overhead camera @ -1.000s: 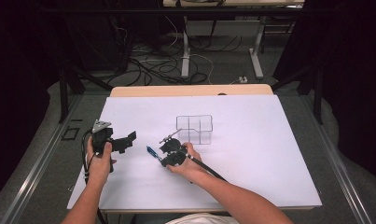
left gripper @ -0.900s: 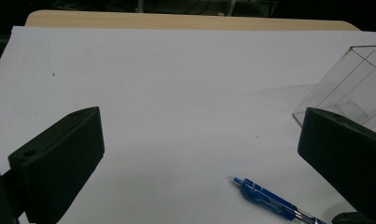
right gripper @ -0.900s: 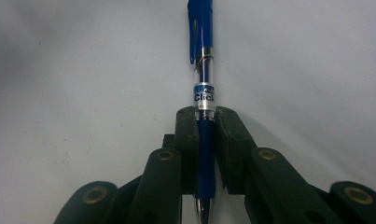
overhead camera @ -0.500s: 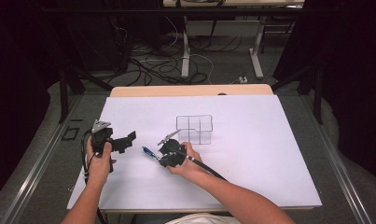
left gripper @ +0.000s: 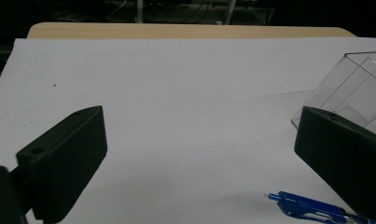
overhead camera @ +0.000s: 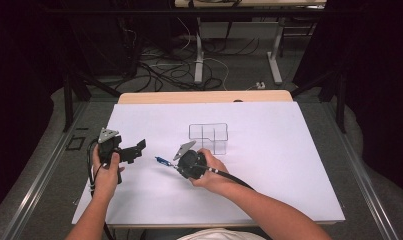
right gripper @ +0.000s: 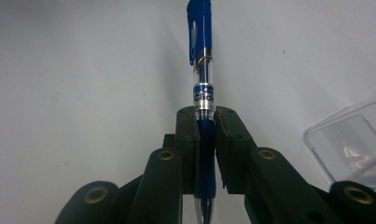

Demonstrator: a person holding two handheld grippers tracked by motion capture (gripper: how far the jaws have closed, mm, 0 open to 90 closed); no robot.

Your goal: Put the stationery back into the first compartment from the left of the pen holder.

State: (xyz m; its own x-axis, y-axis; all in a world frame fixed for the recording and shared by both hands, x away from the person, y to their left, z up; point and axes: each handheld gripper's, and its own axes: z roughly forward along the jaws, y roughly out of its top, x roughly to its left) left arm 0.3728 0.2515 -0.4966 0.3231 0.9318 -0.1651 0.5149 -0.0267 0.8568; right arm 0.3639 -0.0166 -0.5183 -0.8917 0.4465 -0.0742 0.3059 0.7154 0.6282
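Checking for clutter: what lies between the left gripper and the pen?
Nothing: bare white table separates the left gripper from the pen, seen from the high view.

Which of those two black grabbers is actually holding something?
The right gripper: its jaws are clamped on the blue pen. The left gripper, beside it, has its jaws wide apart with nothing between them.

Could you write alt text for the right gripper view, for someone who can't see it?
Two black jaws of the right gripper are clamped on the barrel of a blue pen, whose clip end points away from the camera over a white table. A corner of a clear plastic box shows at the right edge.
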